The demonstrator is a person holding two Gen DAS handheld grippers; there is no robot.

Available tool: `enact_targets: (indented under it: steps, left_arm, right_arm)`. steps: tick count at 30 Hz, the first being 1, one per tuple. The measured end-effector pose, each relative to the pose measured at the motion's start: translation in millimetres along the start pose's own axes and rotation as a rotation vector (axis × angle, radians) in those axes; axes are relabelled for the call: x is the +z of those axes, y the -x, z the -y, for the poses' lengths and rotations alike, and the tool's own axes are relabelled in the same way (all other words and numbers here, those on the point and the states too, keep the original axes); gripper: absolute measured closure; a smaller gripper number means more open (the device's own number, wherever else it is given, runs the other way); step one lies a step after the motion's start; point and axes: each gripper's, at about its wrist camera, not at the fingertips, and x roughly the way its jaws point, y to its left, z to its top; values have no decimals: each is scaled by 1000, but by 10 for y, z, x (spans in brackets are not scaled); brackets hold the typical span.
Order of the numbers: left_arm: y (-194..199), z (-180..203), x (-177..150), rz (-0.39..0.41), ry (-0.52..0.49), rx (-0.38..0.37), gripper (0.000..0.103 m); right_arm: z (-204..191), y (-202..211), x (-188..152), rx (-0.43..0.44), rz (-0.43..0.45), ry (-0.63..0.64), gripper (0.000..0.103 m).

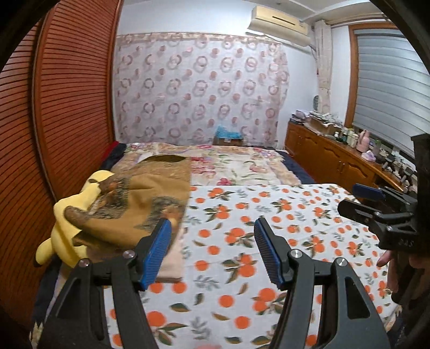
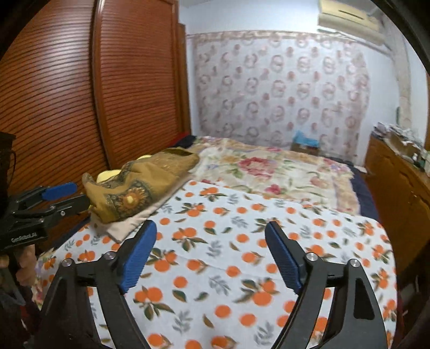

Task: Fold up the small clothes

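Clothes pile (image 1: 129, 206) lies at the left edge of the bed, beside the slatted wooden wardrobe door (image 1: 72, 88). Top item is a brown printed garment (image 2: 142, 182), crumpled, not folded flat. A yellow garment (image 1: 67, 225) sticks out from under it on the wardrobe side (only a sliver of yellow shows in the right wrist view). Under both lies a flat beige piece (image 2: 134, 222), its corner reaching onto the orange-print sheet (image 1: 268, 214).

Orange-print sheet covers the near part of the bed; no clothing lies on its middle. Beyond it, a floral blanket (image 2: 268, 171) covers the far part.

Left gripper (image 1: 212, 249): jaws partly open, nothing between the pads. It hangs over the sheet, its left pad just in front of the pile's near edge; whether it touches the cloth cannot be told.

Right gripper (image 2: 211, 255): jaws wide open, empty, over the bare sheet, well apart from the pile. A hand (image 1: 389, 268) is partly visible behind it in the left wrist view.

Surroundings: patterned curtain (image 1: 199, 88) on the far wall, air conditioner (image 1: 279, 24) above it, a cluttered wooden cabinet (image 1: 330, 158) along the right side under a window blind (image 1: 387, 83).
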Motion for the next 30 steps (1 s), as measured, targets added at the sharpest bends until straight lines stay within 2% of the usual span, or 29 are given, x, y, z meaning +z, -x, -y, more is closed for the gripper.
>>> enact_targets:
  steps: [15,30]
  left_arm:
    - [269,615,344,72,-58,-37,39]
    - [312,702,379,82,-75,-34,39]
  right_arm:
    - [482,896,-33,-197,148,-98,14]
    - [591,1058,-88,-256,171,-123,14]
